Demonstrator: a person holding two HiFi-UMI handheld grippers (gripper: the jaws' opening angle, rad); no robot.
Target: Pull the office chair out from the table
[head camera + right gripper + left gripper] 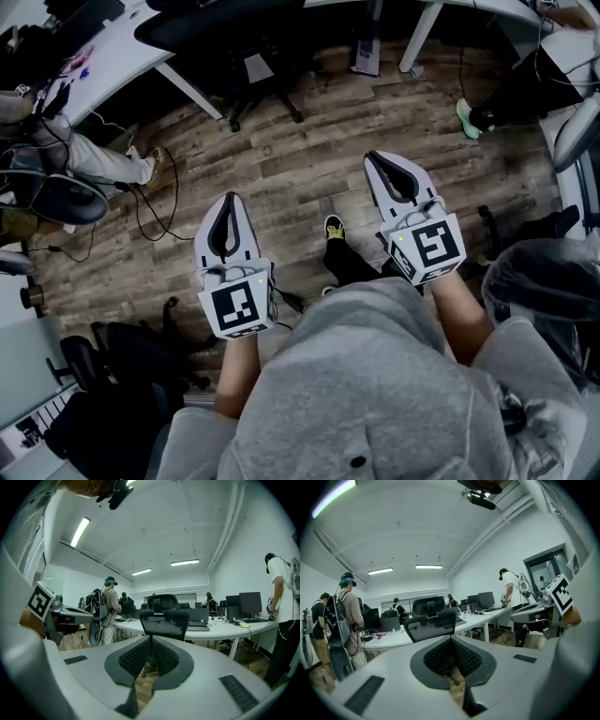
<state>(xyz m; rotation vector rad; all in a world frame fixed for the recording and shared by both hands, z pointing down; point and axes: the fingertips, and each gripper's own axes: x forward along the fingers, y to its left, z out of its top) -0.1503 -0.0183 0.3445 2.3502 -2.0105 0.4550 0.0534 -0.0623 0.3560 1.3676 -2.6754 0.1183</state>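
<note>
L gripper point(228, 201): smooth white plastic shell, dark teardrop-shaped inner lining w/ a nubby grid texture. Jaws are pressed tight together and there's nothing in them. Its marker cube point(239, 306) is 1 of 2, b/w squares on a white box. It's held over the grey-brown wood plank floor point(300, 159).

The office chair point(234, 37) is up ahead, more or less between the 2 grippers and well apart from both. It has a black mesh back w/ a curved headrest on top and a dark legged base. It's tucked in at the white table point(112, 56), back toward the person. There's 1 chair straight ahead in both gripper views.

R gripper point(373, 157): same build, white shell, dark textured pads. Also closed all the way, empty, w/ cube no. 2 point(436, 246) at the wrist end.

Below is the person's grey hoodie point(375, 375), soft fleecy fabric, and 1 black shoe point(334, 227) w/ yellow bits between the grippers.
</note>
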